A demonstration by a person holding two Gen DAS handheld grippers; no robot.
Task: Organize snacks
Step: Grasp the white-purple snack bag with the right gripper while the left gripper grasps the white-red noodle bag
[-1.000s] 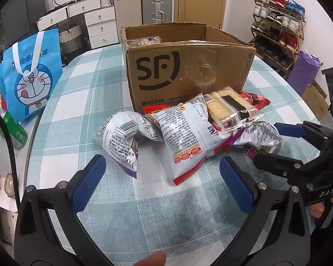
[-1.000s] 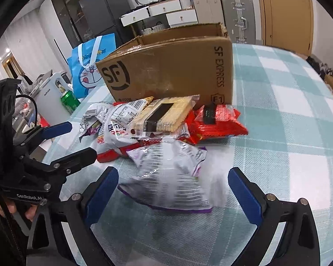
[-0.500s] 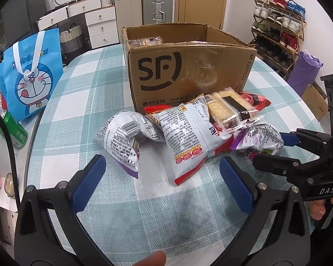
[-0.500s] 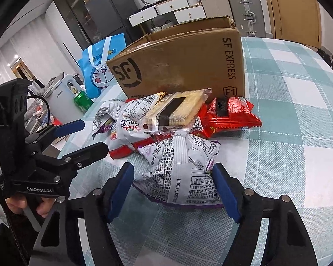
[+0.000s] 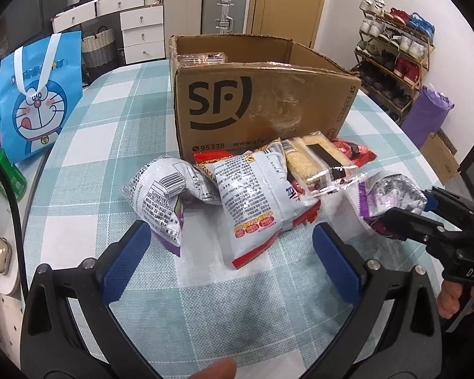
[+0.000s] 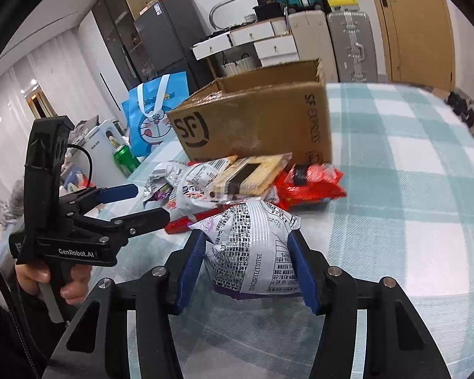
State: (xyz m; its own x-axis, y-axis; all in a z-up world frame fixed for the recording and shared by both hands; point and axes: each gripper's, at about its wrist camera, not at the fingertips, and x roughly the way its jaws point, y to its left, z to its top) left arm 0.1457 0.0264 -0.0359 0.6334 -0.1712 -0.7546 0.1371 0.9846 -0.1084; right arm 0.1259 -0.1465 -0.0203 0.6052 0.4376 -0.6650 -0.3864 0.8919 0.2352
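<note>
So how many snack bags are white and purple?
2. One purple-and-white bag is squeezed between the right gripper, whose jaws are closing. The other purple-and-white bag lies at the left of the pile, on the table. More may hide underneath.

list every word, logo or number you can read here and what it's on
"SF", "95338", "www.sf" (rest hidden), "SF EXPRESS": cardboard box
"DORAEMON", partly creased: blue tote bag
"DAS": right tool
"GenRobot.AI": left tool
"1510117120240" (end unclear): silver and purple snack bag between the closing right tool's pads
Print on the other snack packets: too small to read
</note>
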